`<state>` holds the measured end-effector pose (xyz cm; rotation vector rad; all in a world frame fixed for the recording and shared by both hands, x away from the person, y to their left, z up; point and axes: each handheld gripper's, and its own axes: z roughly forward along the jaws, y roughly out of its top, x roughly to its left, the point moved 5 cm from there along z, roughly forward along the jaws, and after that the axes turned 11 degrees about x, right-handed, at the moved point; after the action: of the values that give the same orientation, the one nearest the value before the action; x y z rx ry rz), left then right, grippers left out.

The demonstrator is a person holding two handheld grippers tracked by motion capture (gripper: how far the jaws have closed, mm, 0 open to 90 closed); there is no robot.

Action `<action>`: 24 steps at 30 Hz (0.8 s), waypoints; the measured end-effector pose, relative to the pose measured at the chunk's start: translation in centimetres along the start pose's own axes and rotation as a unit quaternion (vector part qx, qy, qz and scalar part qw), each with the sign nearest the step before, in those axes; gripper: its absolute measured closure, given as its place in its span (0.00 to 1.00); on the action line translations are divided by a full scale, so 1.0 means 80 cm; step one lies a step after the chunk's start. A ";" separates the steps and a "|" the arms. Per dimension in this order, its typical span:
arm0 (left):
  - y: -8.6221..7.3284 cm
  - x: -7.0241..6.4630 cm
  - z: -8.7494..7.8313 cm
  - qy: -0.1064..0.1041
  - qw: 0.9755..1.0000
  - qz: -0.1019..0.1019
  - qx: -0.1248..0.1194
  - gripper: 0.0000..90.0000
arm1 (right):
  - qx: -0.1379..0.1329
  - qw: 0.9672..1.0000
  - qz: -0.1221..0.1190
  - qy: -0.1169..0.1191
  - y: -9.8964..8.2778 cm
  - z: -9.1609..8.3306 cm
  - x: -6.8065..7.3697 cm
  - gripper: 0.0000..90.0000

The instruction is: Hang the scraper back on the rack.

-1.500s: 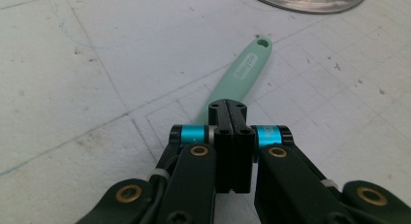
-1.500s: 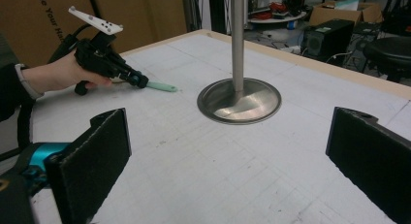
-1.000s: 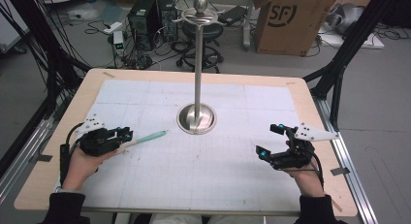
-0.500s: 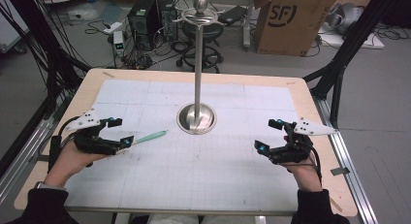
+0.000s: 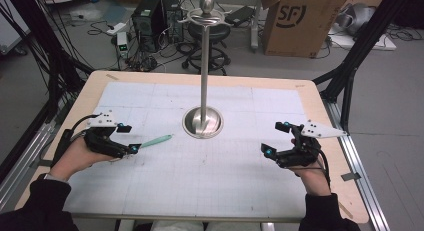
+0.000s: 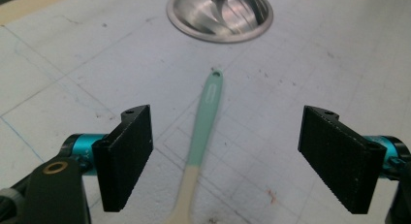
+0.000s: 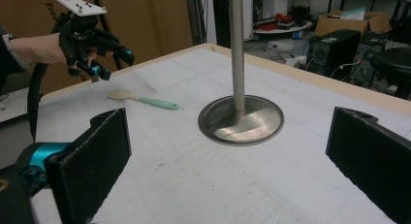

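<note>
Landmark: steel stand (image 5: 202, 122), upright on the gridded mat (image 5: 200, 181), round base near the mat's middle.

Spatula (image 5: 156, 140) lay flat on the mat, just left of the stand's base and a bit nearer the person. Long axis ran roughly toward the base: mint handle (image 6: 206, 118) with its hang-hole end closest to the base, cream blade end (image 7: 119, 94) pointing away from it, toward the left gripper (image 5: 126, 138).

Left gripper's jaws had just been opening and stood wide apart, pads clear of the spatula. In the left gripper view the spatula ran up the gap between them, handle leading away toward the base. In the right gripper view that gripper (image 7: 107, 65) hung above the blade end, not touching. So the spatula was released, resting on the mat.

Right gripper (image 5: 278, 139) sat well to the right of the stand, jaws apart, nothing between them. Stand's base lay between it and the spatula, so the left hand (image 5: 75, 158) was far nearer. My read: any regrasp belongs to the left, coming down across the long axis.

Hard to make out:
- Blade end was cut off at the bottom edge of the left gripper view, and hidden behind the jaw tip in the high view.
- Top of the stand ran out of frame in both gripper views.
</note>
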<state>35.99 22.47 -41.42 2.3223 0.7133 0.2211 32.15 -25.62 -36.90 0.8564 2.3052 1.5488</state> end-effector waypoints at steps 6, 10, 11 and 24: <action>0.003 0.004 0.009 -0.015 0.995 0.053 0.079 0.26 | 0.001 1.000 0.002 0.000 -0.003 -0.002 0.001 0.01; 0.003 0.009 0.020 -0.028 0.989 0.060 0.130 0.34 | 0.005 1.000 0.000 -0.003 -0.007 -0.006 0.003 0.01; 0.003 0.010 0.023 -0.034 0.988 0.055 0.142 0.38 | 0.007 1.000 0.000 -0.004 -0.009 -0.008 0.003 0.01; -0.007 0.025 0.048 -0.010 0.965 0.077 0.250 0.72 | 0.008 1.000 0.008 -0.015 -0.019 -0.020 0.001 0.01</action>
<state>38.74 21.71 -44.76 2.8611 0.6316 0.0924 30.78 -27.15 -37.59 0.8963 2.2981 1.5162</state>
